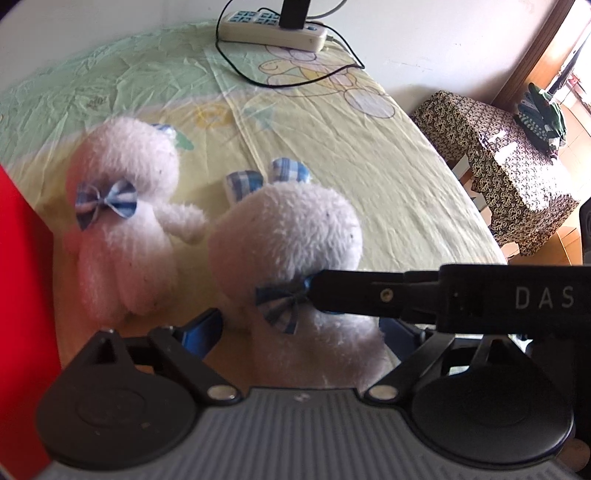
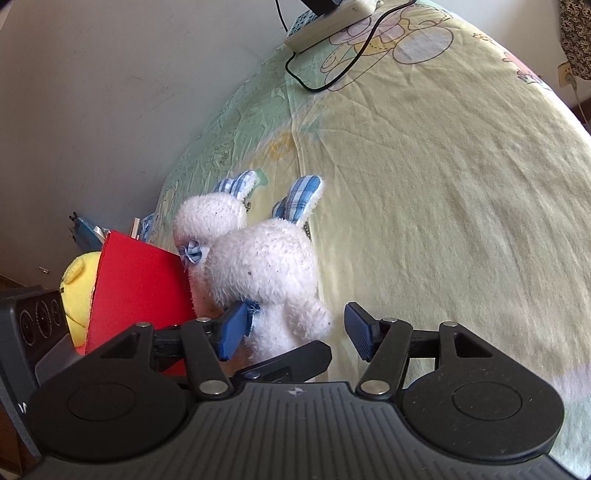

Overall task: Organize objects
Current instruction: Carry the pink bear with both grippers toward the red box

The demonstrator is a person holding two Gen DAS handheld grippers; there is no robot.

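A: What's in my left wrist view?
B: The left gripper stands open around the near white plush rabbit; a second rabbit sits to its left on the bedsheet.
A: And my right wrist view?
B: The right gripper is open, with the near rabbit between its pads beside a red box.

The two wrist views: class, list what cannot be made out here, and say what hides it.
- Yellow plush, right wrist view: mostly hidden behind the red box.
- Nearer white bunny, left wrist view: lower body hidden behind the left gripper; no face shows.
- Power strip, right wrist view: cut off by the top edge.
- Blue item by the wall, right wrist view: too small to identify.
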